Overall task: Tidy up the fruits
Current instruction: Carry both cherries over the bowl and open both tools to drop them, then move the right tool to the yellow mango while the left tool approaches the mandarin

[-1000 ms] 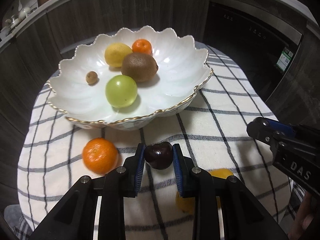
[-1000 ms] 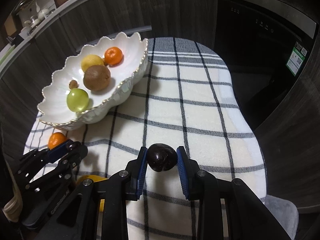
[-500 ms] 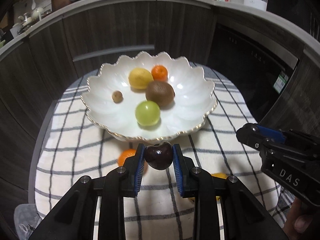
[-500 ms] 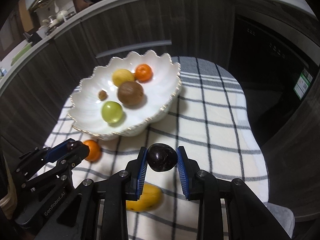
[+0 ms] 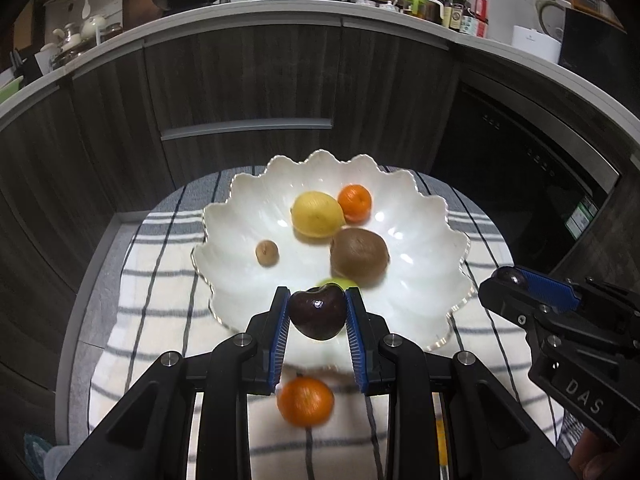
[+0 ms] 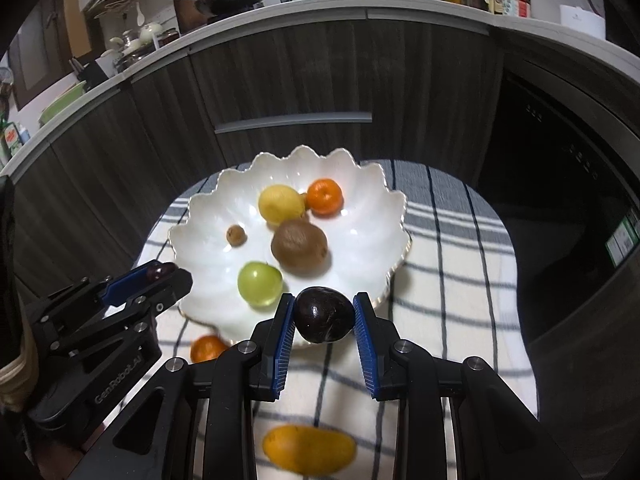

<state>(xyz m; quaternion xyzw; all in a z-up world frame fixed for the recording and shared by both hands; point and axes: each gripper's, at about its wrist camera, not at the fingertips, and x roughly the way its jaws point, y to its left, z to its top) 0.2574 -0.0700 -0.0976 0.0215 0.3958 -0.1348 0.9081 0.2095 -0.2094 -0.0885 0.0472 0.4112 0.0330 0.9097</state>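
Observation:
My left gripper (image 5: 318,316) is shut on a dark cherry (image 5: 318,313) and holds it above the near rim of the white scalloped bowl (image 5: 240,216). My right gripper (image 6: 324,316) is shut on a dark plum (image 6: 325,314), also raised near the bowl's (image 6: 208,216) front rim. The bowl holds a lemon (image 5: 317,214), a tangerine (image 5: 354,202), a kiwi (image 5: 359,255), a small brown fruit (image 5: 267,253) and a green fruit (image 6: 259,283). On the checked cloth lie an orange tangerine (image 5: 305,401) and a yellow-orange fruit (image 6: 309,449).
The fruit sits on a small table covered by a checked cloth (image 6: 452,280). Dark wooden cabinets (image 5: 240,80) stand behind it and a dark oven front (image 5: 520,168) to the right. A counter with pans and bottles (image 5: 440,0) runs above.
Both grippers have risen and moved forward toward the bowl, each still holding its dark fruit. The bowl now sits lower and more central in both views.

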